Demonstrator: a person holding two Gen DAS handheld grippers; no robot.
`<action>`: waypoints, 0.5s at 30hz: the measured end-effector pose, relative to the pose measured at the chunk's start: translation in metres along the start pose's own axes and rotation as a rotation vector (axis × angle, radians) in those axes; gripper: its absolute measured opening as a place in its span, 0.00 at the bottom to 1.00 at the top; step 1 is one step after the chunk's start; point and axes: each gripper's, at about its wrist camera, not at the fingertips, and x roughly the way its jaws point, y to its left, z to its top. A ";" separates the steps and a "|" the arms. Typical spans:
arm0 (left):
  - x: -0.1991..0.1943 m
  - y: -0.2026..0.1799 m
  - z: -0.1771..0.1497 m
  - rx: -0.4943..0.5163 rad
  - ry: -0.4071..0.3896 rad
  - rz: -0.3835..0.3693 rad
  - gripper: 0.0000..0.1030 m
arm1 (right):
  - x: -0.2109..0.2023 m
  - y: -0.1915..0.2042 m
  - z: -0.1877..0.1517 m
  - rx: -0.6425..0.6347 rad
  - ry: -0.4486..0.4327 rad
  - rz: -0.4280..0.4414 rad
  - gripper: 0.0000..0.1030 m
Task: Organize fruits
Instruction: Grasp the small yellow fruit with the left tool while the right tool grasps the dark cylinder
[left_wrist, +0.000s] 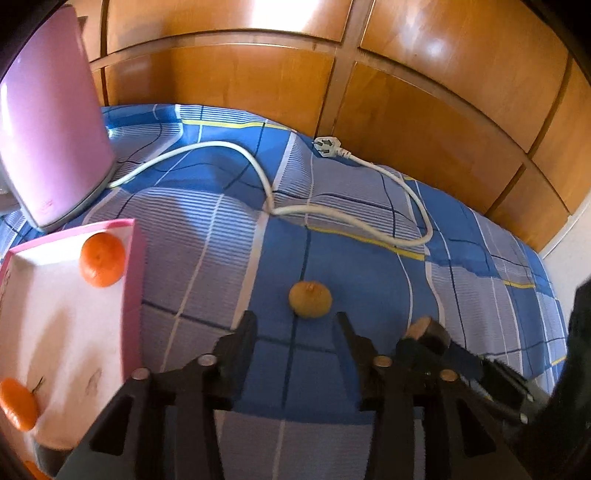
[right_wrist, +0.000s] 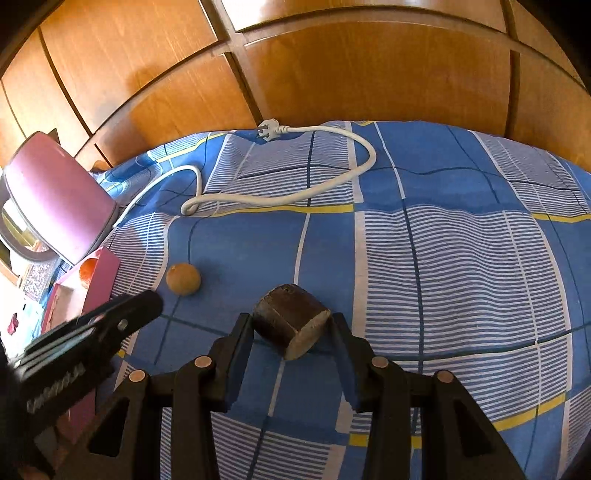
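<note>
Sorting underway, left wrist view: 2 round orange tangerines (left_wrist: 102, 259) lie in the pink-rimmed white tray (left_wrist: 130, 280); 1 tan round fruit (left_wrist: 310, 298) waits on the blue plaid bedsheet (left_wrist: 207, 258), just ahead of the left gripper (left_wrist: 297, 325), released, empty

Right wrist view: right gripper (right_wrist: 291, 325) clamps a dark brown cut chunk (right_wrist: 290, 319), not yet trayed
</note>
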 end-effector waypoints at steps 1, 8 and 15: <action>0.002 -0.001 0.002 0.002 0.002 -0.002 0.43 | 0.000 0.000 0.000 0.000 0.000 0.003 0.42; 0.032 -0.008 0.012 0.017 0.045 0.005 0.34 | -0.003 -0.004 -0.002 -0.006 -0.002 0.003 0.42; 0.026 -0.011 0.000 0.060 0.031 0.032 0.28 | -0.013 -0.020 -0.008 0.029 -0.006 -0.019 0.42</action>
